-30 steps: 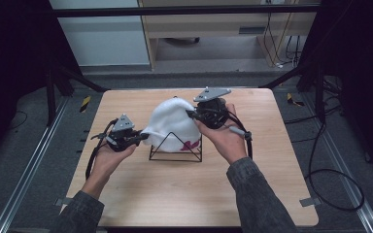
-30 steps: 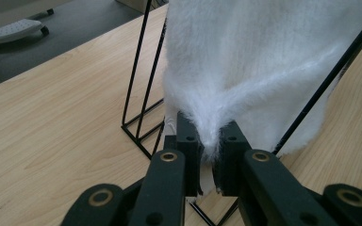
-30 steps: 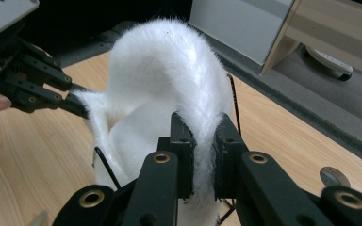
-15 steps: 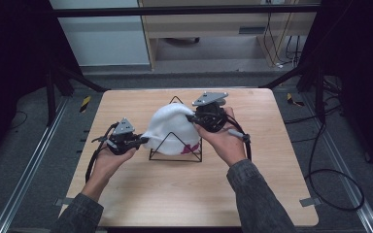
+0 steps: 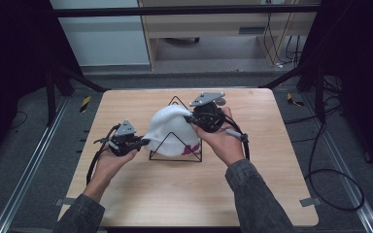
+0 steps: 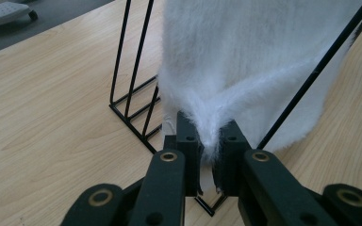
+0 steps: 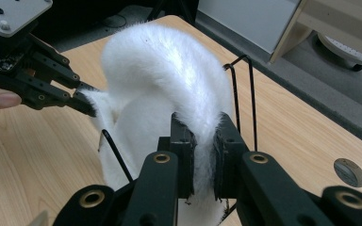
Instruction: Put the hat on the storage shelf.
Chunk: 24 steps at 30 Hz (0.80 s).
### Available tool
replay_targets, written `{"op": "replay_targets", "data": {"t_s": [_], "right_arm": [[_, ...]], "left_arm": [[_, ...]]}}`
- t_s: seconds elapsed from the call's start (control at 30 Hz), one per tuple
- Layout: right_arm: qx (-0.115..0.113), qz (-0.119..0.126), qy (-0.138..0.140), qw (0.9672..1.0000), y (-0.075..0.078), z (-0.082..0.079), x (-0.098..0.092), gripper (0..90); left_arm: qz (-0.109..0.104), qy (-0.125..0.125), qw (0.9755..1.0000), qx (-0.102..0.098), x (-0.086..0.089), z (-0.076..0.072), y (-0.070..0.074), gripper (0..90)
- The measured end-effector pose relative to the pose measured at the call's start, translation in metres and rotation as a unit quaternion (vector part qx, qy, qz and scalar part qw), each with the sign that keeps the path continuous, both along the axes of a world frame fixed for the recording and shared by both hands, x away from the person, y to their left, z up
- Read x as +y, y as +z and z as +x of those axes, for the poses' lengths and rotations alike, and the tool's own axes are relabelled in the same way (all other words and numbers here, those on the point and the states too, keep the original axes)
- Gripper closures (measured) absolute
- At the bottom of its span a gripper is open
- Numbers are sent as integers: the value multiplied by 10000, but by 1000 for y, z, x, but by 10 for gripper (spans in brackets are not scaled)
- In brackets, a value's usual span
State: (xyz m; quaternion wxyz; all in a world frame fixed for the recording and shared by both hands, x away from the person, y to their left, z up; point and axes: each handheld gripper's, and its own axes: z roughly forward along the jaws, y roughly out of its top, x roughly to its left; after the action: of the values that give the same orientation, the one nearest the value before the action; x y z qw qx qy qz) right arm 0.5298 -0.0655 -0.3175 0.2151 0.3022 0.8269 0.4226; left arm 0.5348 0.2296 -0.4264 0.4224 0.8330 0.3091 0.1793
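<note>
Setting: wooden tabletop (image 5: 141, 194) inside a dark frame, grey floor and pale cabinets behind it
Rack: black wire rack (image 5: 176, 145) of triangular outline stands near the middle of the tabletop; its thin rods rise on both sides of the cloth
Cloth: white fluffy cloth (image 5: 167, 128) hangs arched over the rack's upper part, which likely serves as the support it is being draped on
Left tool: left tool (image 5: 143, 141) has its jaws closed on the cloth's lower hanging edge, just beside the rack's base, probably to keep that side drawn down and taut
Right tool: right tool (image 5: 190, 119) pinches the cloth's upper fold between its narrowed jaws, holding the fabric high so it bows over the wire
Pull: two grips at opposite ends suggest the cloth is being spread or seated across the rack
Risk: light rack could tip if either side tugs harder
</note>
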Motion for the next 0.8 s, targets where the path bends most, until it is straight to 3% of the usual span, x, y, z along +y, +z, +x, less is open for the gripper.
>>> {"op": "replay_targets", "data": {"t_s": [0.53,0.63,0.8], "right_arm": [[229,-188,133,9995,-9,-1,11,787],[259,-214,131,9993,-10,-3,11,727],[252,-219,81,9994,-10,-13,6,577]], "left_arm": [[122,37,9998,182,2,4,-16,820],[119,61,9997,183,3,4,-17,799],[177,128,9997,106,9,-2,-16,693]]}}
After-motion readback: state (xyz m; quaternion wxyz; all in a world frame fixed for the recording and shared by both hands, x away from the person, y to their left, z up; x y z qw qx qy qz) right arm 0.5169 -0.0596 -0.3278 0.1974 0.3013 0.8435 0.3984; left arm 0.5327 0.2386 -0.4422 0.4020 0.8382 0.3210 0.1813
